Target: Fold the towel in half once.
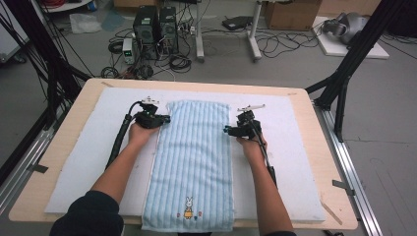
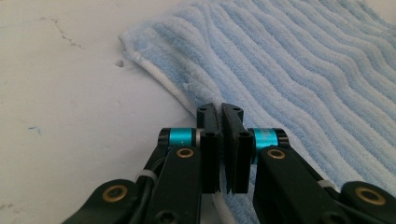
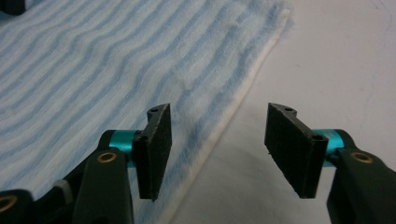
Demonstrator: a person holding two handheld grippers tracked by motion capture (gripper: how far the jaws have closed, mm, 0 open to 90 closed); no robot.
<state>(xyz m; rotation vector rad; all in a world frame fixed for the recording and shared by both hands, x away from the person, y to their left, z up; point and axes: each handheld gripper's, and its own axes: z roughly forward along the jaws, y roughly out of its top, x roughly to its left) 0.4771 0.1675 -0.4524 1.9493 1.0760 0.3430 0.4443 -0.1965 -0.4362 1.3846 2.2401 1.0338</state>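
A light blue striped towel (image 1: pixel 192 162) with a small rabbit picture near its front end lies lengthwise on the white mat (image 1: pixel 295 162). My left gripper (image 1: pixel 164 119) sits at the towel's left edge near the far corner. In the left gripper view its jaws (image 2: pixel 221 109) are pressed together, pinching the towel's (image 2: pixel 303 70) white-hemmed edge. My right gripper (image 1: pixel 227 130) is at the towel's right edge, opposite the left one. In the right gripper view it (image 3: pixel 217 116) stands open, one jaw over the towel (image 3: pixel 93 60) and the other over the bare mat, with the hem between them.
The mat covers most of a wooden table (image 1: pixel 334 196). Black frame poles (image 1: pixel 351 59) stand at both far corners. Computer towers (image 1: pixel 155 29) and cables lie on the floor beyond the table's far edge. Bare mat lies on either side of the towel.
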